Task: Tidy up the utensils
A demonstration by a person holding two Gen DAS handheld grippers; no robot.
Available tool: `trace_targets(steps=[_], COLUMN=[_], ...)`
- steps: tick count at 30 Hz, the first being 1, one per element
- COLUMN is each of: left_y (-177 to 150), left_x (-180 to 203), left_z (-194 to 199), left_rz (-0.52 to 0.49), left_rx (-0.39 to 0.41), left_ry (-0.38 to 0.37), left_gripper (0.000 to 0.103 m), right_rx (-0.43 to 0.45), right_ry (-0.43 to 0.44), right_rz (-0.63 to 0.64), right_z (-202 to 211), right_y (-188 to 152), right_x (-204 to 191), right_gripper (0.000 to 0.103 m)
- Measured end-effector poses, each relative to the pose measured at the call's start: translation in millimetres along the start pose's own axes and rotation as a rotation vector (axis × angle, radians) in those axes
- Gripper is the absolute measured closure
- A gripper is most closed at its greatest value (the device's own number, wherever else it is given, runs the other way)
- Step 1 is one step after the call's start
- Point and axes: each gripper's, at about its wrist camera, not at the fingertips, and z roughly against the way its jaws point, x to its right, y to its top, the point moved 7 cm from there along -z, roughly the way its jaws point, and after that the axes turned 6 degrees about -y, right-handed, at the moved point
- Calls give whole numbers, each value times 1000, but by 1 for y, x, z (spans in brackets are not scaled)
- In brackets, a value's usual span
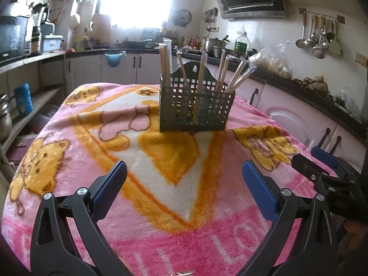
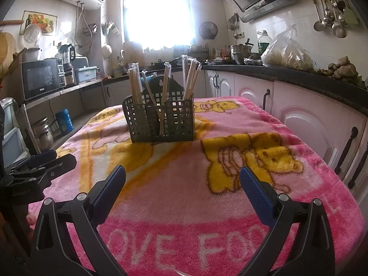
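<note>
Both the left tongs (image 1: pixel 184 184) and right tongs (image 2: pixel 182 181) hover spread and empty over the blanket-covered desk (image 2: pixel 230 207), facing a slotted caddy (image 1: pixel 195 105) of light, stiff, likely slippery wrapped chopsticks (image 1: pixel 166 62), best pinched mid-shaft.

Your left gripper (image 1: pixel 184 179) sits at the bottom of the frame with both blue pads spread wide and nothing between them, just the pink cartoon blanket (image 1: pixel 76 161) underneath. Dead centre, a bit above the middle, there's the dark mesh utensil holder (image 1: pixel 195 110) standing upright on the blanket, stuffed with wrapped chopsticks (image 1: pixel 202 73) fanning out the top. Your right gripper (image 1: pixel 322 163) pokes in from the right edge.
</note>
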Motion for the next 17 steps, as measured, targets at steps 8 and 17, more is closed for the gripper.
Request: trace_targets(steps=[8,17], left_y=[-1,49], left_x=[-18,-184], left_z=[-2,-85], left_rz=[23,50], left_rx=[-66,-271], left_ry=[41,364], left_gripper=[11,11], right_rx=[-72,-384], right_ry=[-52,-477], right_rz=[-39,-188], right_z=[-17,-108], right_y=[3,-5], right_x=[17,182], right_gripper=[6,6])
